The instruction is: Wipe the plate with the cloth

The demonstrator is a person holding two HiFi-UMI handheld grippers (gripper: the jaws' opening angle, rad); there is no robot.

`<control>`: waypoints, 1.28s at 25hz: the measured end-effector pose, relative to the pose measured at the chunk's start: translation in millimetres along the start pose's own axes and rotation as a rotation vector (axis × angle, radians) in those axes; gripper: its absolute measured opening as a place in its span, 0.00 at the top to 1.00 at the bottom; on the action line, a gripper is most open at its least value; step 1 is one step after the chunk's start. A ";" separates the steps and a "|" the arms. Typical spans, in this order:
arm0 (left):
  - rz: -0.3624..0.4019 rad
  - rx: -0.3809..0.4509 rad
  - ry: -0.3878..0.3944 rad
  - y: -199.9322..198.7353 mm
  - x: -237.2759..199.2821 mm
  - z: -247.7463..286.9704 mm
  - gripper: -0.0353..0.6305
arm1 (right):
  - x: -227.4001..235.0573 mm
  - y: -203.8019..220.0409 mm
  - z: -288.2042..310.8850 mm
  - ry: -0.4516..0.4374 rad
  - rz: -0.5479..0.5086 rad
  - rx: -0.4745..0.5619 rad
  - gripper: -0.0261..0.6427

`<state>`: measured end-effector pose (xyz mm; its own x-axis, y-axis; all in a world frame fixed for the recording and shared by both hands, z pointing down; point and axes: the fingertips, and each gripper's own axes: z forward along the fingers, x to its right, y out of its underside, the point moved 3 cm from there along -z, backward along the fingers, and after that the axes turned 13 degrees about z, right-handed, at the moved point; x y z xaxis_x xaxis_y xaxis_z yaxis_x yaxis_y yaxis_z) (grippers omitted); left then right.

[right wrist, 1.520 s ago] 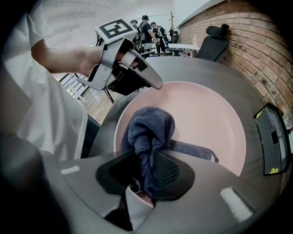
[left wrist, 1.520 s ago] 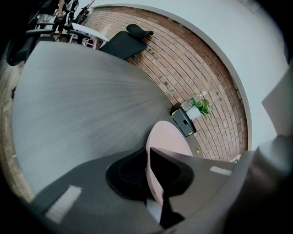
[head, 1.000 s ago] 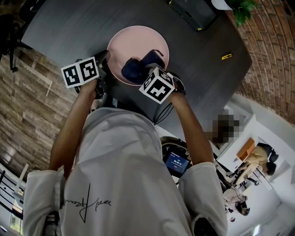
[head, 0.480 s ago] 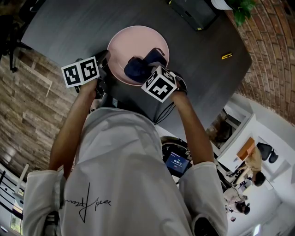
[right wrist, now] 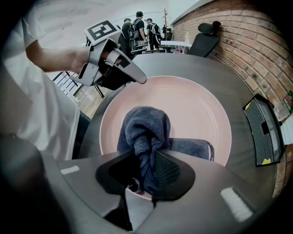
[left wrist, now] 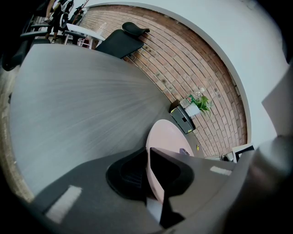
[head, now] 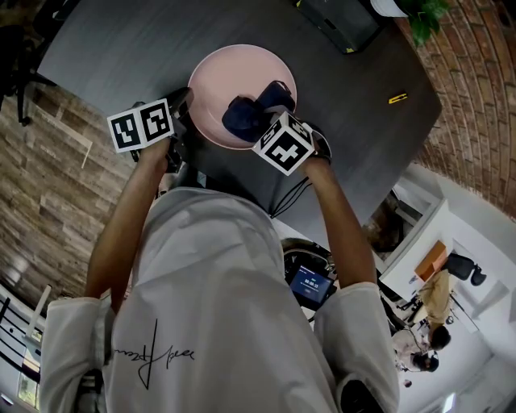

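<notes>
A round pink plate (head: pixel 234 77) lies on the dark grey table (head: pixel 121 48). A dark blue cloth (head: pixel 254 111) rests bunched on the plate's near right part; in the right gripper view the cloth (right wrist: pixel 145 132) lies on the plate (right wrist: pixel 183 107). My right gripper (right wrist: pixel 145 176) is shut on the cloth and presses it to the plate. My left gripper (left wrist: pixel 147 176) is shut on the plate's near left rim (left wrist: pixel 158 146); it also shows at the rim in the right gripper view as the left gripper (right wrist: pixel 139 80).
A black flat device (head: pixel 339 22) lies at the table's far edge, with a small yellow object (head: pixel 397 98) to the right on the table. A green plant (head: pixel 423 16) stands by the brick wall. Office chairs and people stand beyond the table in the right gripper view.
My right gripper has slid the cloth a little to the right and farther across the plate. The left gripper and the plate have stayed put.
</notes>
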<state>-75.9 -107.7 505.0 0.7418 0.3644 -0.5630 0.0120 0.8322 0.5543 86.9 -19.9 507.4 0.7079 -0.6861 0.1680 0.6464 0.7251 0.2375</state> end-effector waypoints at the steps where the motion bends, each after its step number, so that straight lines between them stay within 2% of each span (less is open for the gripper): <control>1: 0.001 -0.001 0.000 0.1 0.2 0.0 0.88 | 0.9 0.2 -0.2 0.002 0.000 0.000 0.79; 32: 0.036 -0.026 0.007 -1.9 0.4 0.6 0.88 | 30.8 -15.1 -0.6 0.093 0.031 0.047 0.79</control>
<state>-75.2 -109.5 504.1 0.7365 0.3971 -0.5476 -0.0320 0.8291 0.5582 99.2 -52.0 508.4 0.7521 -0.6532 0.0870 0.6112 0.7408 0.2787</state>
